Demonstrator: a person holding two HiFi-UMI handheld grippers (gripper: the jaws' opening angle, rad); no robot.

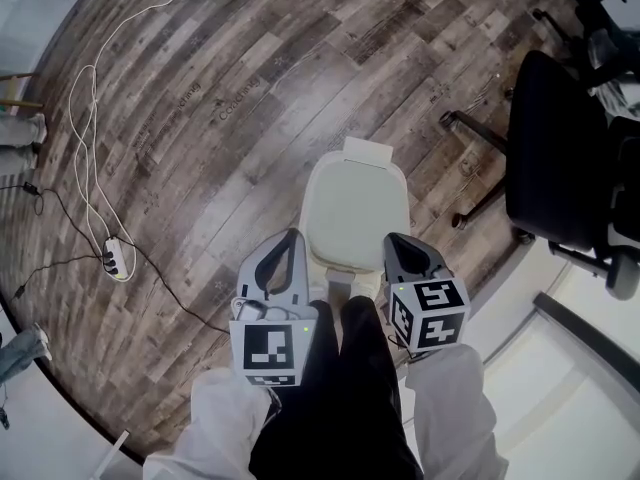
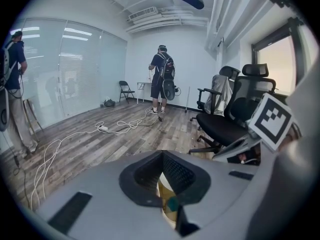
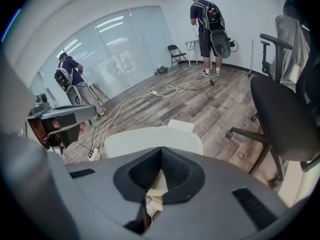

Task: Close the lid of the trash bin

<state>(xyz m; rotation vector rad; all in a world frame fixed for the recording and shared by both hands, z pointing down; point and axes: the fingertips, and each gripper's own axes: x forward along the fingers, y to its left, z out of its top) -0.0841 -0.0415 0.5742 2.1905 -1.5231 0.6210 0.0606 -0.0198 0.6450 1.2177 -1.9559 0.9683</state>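
Note:
The trash bin stands on the wood floor right in front of me, and its white lid (image 1: 355, 213) lies flat and level over it, hinge (image 1: 367, 151) at the far side. In the right gripper view the lid (image 3: 150, 140) also looks flat. My left gripper (image 1: 291, 234) hovers at the lid's near left corner, jaws together and holding nothing. My right gripper (image 1: 391, 238) hovers at the near right corner, also shut and empty. Neither visibly touches the lid. My dark trouser leg (image 1: 345, 368) hides the bin's near base.
A black office chair (image 1: 555, 158) stands close on the right, its wheeled base (image 1: 470, 128) reaching toward the bin. White cables (image 1: 95, 158) and a power strip (image 1: 117, 258) lie on the floor at left. People stand far off (image 2: 162, 79), (image 3: 70, 76).

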